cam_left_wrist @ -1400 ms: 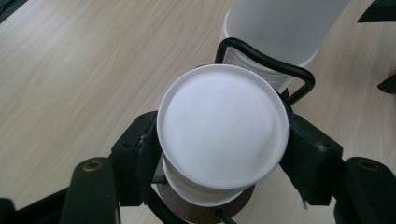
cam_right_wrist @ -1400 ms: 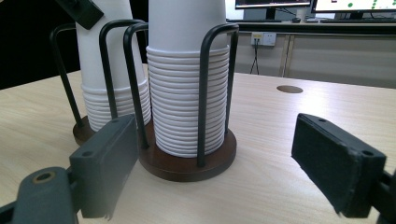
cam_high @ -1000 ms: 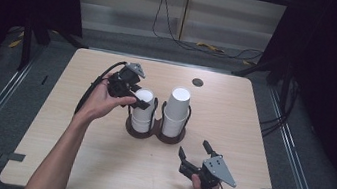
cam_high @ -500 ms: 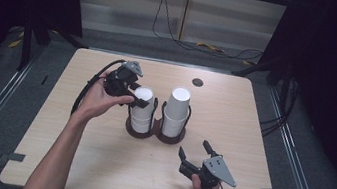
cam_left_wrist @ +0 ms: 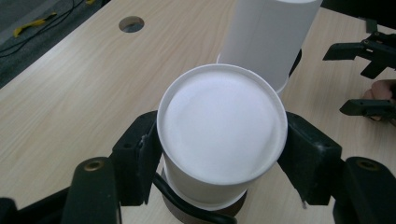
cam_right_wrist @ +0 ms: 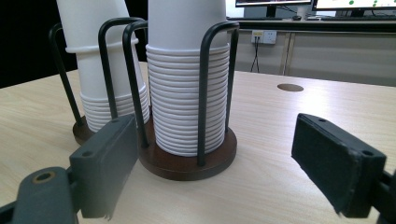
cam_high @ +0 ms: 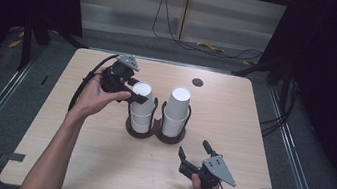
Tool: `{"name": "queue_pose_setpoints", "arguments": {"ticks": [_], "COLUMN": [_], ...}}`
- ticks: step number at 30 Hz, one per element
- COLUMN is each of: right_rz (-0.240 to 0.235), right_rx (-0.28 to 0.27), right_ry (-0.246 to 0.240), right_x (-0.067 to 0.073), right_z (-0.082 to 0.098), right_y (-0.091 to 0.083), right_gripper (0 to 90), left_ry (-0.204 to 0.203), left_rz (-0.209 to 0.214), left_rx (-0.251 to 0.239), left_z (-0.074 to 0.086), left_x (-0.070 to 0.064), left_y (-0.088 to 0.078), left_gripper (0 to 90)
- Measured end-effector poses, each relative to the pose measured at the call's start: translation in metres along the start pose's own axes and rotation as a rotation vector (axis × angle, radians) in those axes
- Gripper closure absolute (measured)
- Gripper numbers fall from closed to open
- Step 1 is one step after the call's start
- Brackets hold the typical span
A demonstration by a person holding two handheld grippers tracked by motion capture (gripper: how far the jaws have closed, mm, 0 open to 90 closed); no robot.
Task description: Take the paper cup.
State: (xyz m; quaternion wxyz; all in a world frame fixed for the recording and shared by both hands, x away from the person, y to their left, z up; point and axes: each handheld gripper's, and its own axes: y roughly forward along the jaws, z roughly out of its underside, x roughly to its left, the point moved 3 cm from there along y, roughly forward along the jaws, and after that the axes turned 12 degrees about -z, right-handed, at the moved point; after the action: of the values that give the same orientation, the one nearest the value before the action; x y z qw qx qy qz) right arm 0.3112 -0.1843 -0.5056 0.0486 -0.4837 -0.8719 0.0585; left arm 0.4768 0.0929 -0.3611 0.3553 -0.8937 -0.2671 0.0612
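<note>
Nothing much has shifted since the earlier frames: my left gripper (cam_high: 136, 97) still pinches the top cup (cam_left_wrist: 222, 135) of the left stack in the holder (cam_high: 154, 133), while my right gripper (cam_high: 195, 149) waits spread nearby.

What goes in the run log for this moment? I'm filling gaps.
left gripper: shut on top cup of left stack | right gripper: open, near cup holder | table: holder upright
</note>
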Motion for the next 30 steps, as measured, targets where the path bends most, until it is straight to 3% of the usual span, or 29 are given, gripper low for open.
{"name": "queue_pose_setpoints", "arguments": {"ticks": [4,6,15,19,22,24,30], "right_rz": [-0.002,-0.003,-0.006,-0.005,-0.005,-0.005,-0.006], "right_rx": [0.002,0.002,0.007,0.005,0.006,0.007,0.006], "right_ry": [0.001,0.002,-0.002,-0.001,-0.001,-0.003,-0.001], "right_x": [0.0,0.0,0.0,0.0,0.0,0.0,0.0], "right_z": [0.0,0.0,0.0,0.0,0.0,0.0,0.0], "right_y": [0.0,0.0,0.0,0.0,0.001,0.0,0.0], "right_gripper": [14.5,14.5,14.5,14.5,14.5,14.5,14.5], "left_ry": [-0.001,-0.004,0.001,-0.002,0.008,0.007,0.016], "left_rz": [0.011,-0.009,-0.008,-0.004,-0.032,-0.021,-0.038], "left_rx": [-0.022,-0.028,-0.051,-0.094,-0.103,-0.121,-0.156], "left_z": [-0.002,-0.003,-0.005,-0.006,-0.008,-0.007,0.0], "left_x": [0.0,0.001,0.001,-0.001,-0.002,-0.002,-0.005], "left_y": [-0.006,-0.008,-0.017,-0.026,-0.032,-0.034,-0.036], "left_gripper": [34.4,34.4,34.4,34.3,34.4,34.3,34.3]}}
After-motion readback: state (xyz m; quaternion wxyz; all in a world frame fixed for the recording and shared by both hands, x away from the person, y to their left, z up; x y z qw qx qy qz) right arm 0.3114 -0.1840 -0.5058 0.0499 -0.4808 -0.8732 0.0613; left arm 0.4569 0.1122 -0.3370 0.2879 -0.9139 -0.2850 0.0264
